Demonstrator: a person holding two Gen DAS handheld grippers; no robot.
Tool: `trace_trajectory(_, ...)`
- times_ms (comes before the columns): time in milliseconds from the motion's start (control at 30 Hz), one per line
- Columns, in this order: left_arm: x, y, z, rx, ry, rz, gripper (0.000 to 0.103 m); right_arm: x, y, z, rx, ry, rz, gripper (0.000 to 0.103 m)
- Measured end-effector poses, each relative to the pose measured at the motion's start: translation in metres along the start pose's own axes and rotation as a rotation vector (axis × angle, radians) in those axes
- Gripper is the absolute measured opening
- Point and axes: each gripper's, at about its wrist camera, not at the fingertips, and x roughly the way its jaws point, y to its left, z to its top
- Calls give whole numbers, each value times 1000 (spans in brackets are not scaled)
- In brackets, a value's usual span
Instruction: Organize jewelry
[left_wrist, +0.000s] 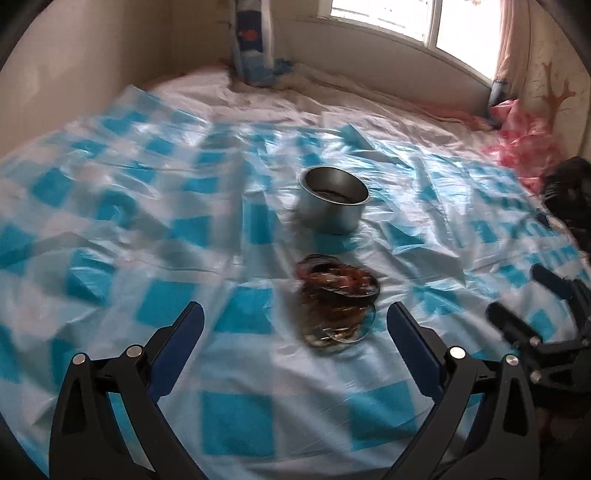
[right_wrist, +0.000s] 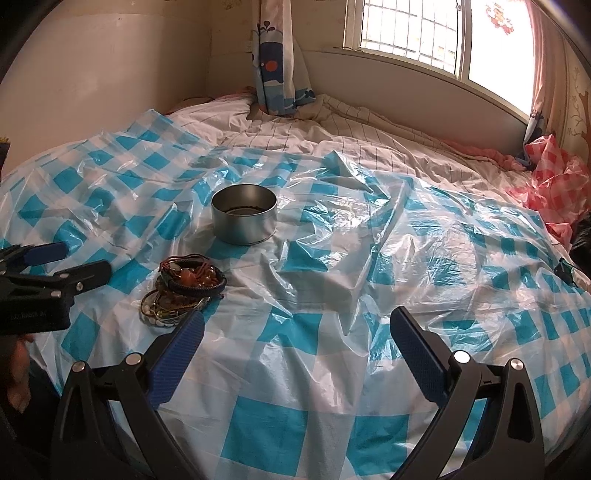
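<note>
Barely begun: the bracelet pile (right_wrist: 184, 288) lies outside the round tin (right_wrist: 243, 214); my 2 grippers, left (left_wrist: 295, 328) and right (right_wrist: 297, 332), gape wide, holding nothing.

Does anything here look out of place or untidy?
Yes. The jewelry lies in a tangled heap on the checked plastic sheet, in front of the metal tin, not in it. The sheet is crumpled.

jewelry pile (left_wrist: 338, 301) motion-blurred, tin's (left_wrist: 333, 199) contents indistinct
</note>
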Motion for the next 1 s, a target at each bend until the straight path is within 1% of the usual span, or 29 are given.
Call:
trace_trajectory(67,11,-5,5,20,24,24,95,-1,0,0,4,-4,2,97)
trace_trajectory(167,22,-10,13,43,33,48,95,1,1,1,10,-2,9,97)
trace_trajectory(300,44,-5,33,0,61,24,95,2,4,4,26,-4,23,97)
trace_trajectory(400,59,-3,39,-12,76,18,95,1,1,4,41,-6,35,97)
trace_trajectory(533,74,-7,37,-6,106,12,90,3,-3,3,58,-5,49,97)
trace_trajectory(633,80,-13,37,7,118,8,82,3,-6,2,63,-5,57,97)
trace_trajectory(700,84,-15,38,17,125,19,79,3,-8,1,62,-5,59,97)
trace_trajectory(800,90,-13,38,0,143,-1,66,3,-6,2,62,-3,59,97)
trace_trajectory(833,92,-12,38,-8,155,-8,56,4,-6,2,61,-3,59,97)
trace_trajectory(867,95,-10,37,-17,170,-21,44,3,-6,2,62,-2,60,97)
trace_trajectory(900,100,-9,35,-32,192,-43,37,3,-6,2,61,-3,60,97)
trace_trajectory(933,101,-8,34,-39,202,-59,23,3,-6,2,61,-3,60,97)
trace_trajectory(967,103,-8,34,-43,208,-65,15,3,-6,2,60,-3,58,97)
trace_trajectory(1000,103,-9,34,-35,210,-65,8,3,-6,2,60,-2,58,97)
